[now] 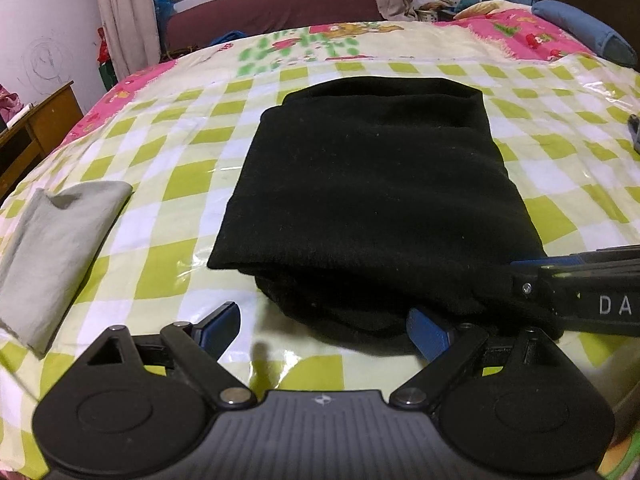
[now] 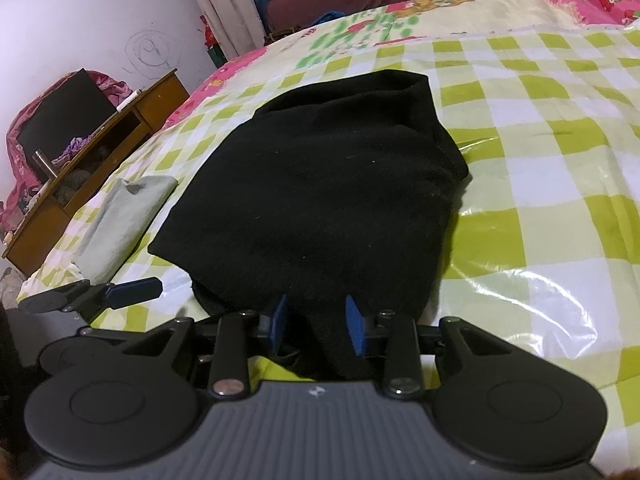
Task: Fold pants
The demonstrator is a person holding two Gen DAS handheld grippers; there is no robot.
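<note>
Black pants (image 1: 380,184) lie folded in a thick stack on a bed with a green-checked plastic cover (image 1: 168,184). My left gripper (image 1: 324,326) is open at the stack's near edge, its right finger touching the cloth, holding nothing. My right gripper (image 2: 318,322) has its blue pads (image 2: 354,322) on either side of a bunch of the pants' near edge (image 2: 320,208), partly shut on the cloth. The right gripper also shows at the right of the left wrist view (image 1: 580,292). A left finger shows at the left of the right wrist view (image 2: 132,292).
A folded grey garment (image 1: 56,248) lies left of the pants, also in the right wrist view (image 2: 120,216). A wooden desk (image 2: 92,152) stands beyond the bed's left edge. Blue cushions (image 1: 580,28) lie at the far right. A maroon sofa (image 1: 272,8) stands behind the bed.
</note>
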